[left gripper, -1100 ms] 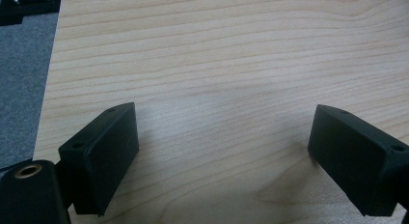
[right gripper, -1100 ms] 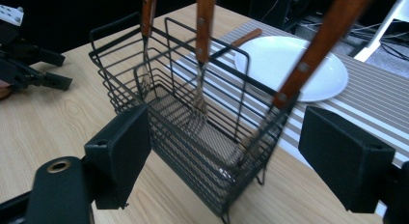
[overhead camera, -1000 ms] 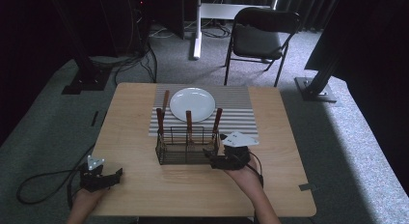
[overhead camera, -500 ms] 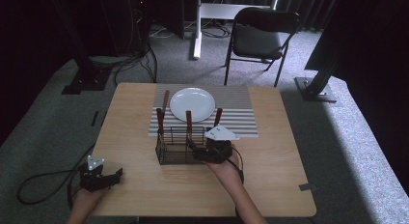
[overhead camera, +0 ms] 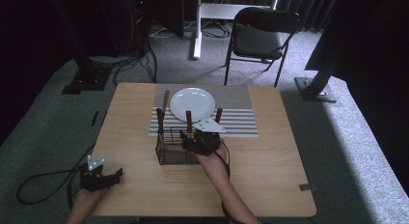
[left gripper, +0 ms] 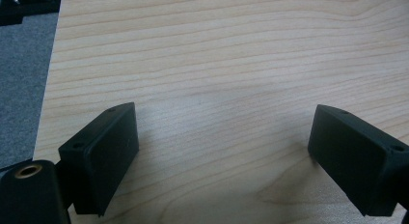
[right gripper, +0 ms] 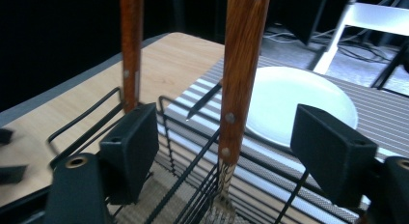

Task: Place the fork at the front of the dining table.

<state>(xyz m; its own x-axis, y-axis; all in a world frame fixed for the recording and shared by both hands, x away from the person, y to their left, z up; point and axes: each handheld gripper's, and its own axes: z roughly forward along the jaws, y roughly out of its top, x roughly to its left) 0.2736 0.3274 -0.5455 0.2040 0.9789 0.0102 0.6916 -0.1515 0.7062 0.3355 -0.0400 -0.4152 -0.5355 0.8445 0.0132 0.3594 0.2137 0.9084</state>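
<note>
Spanning wooden table (overhead camera: 270, 161), striped mat (overhead camera: 236, 115), grey carpet (overhead camera: 347, 118)

white plate (overhead camera: 192, 103) on striped mat (overhead camera: 236, 113); wooden table (overhead camera: 270, 161); black folding chair (overhead camera: 258, 38) behind

Your wooden table (overhead camera: 270, 161) fills centre of high view, pale grain, grey carpet around. Striped placemat (overhead camera: 236, 115) lies on its far middle, white plate (overhead camera: 192, 102) on placemat's left part. Black wire caddy (overhead camera: 170, 149) stands at placemat's near left corner, partly on bare wood. Your left gripper (overhead camera: 99, 178) rests at table's lower left edge.
</note>
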